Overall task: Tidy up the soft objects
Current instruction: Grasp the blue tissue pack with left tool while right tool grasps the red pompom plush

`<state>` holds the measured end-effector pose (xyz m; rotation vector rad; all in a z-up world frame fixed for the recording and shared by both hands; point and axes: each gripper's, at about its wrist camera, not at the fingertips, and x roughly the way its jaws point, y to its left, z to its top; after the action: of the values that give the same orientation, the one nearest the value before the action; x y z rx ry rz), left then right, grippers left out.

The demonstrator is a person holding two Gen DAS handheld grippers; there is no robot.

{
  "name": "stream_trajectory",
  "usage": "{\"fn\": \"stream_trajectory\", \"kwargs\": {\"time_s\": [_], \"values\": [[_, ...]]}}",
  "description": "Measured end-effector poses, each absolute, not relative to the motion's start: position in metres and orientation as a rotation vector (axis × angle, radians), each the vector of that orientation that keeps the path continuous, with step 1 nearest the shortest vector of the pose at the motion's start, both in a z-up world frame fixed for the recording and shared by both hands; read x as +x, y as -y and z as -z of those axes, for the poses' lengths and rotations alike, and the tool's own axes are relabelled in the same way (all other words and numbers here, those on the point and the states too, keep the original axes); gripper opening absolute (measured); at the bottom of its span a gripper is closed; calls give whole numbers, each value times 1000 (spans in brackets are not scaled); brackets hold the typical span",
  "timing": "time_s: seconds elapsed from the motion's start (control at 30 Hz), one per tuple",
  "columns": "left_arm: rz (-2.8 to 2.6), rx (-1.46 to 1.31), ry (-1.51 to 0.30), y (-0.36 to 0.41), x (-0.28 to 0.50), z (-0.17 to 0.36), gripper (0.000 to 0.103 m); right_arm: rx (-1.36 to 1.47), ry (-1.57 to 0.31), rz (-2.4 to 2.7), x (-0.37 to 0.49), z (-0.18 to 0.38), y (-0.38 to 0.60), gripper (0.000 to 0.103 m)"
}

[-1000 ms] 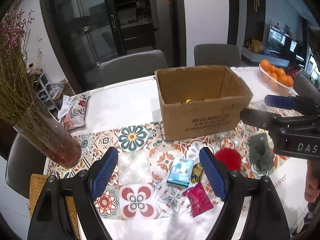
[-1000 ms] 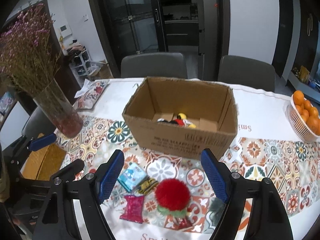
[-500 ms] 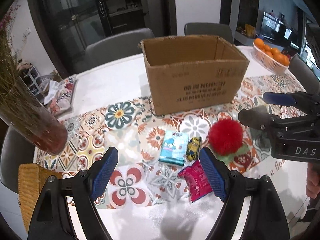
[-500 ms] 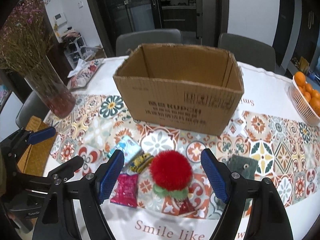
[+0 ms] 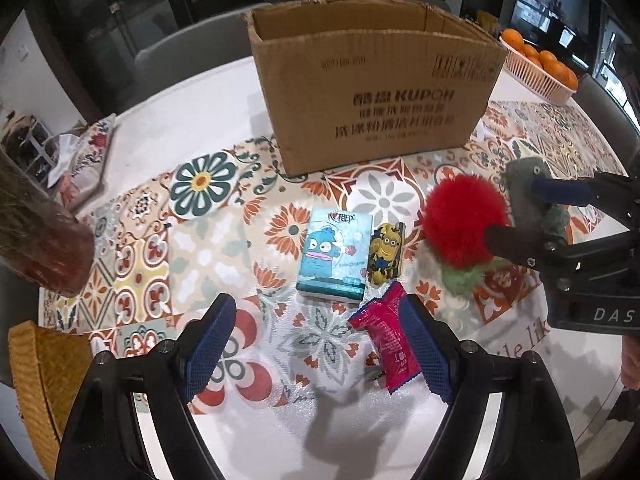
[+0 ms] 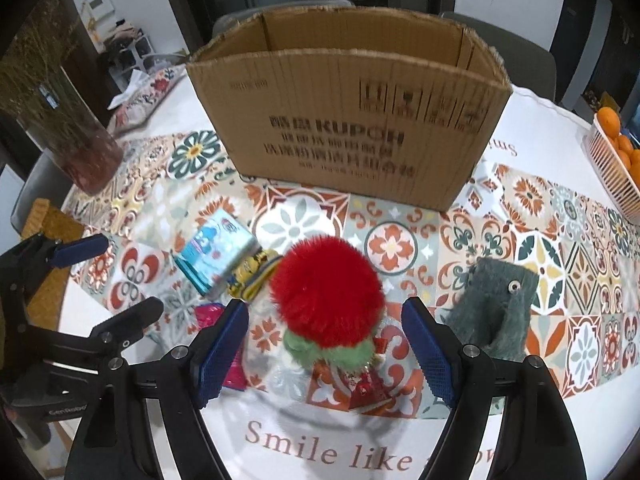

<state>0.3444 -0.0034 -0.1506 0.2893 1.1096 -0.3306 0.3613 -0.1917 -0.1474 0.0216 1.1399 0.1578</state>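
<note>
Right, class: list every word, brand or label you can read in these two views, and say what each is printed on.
"KUPOH": cardboard box; the lines of characters under it are too blurred to read.
"Smile like": tablecloth, near edge; the rest is hidden behind the right claw.
"DAS": body of the right claw, seen from the left wrist view; cut off by the frame.
"GenRobo": body of the left claw; cut off.
Blue tissue pack: logo too small to read.

bright overhead light, soft shadows below the claws, fisheye-bent dark edges, slight blur.

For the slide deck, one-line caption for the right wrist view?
Open right gripper straddling a fluffy red pom-pom toy on the patterned tablecloth, brown cardboard box behind.
</note>
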Motion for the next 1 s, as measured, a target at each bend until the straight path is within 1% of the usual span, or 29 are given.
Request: {"fn": "stream_trajectory", "kwargs": {"time_s": [0.5,1.0], "values": [[350,339,-1207,15,376,199,84,7,-1224,-141,381,185,195,80],[322,287,-1241,16,402,219,83,21,-1249,-144,402,204,192,80]]}}
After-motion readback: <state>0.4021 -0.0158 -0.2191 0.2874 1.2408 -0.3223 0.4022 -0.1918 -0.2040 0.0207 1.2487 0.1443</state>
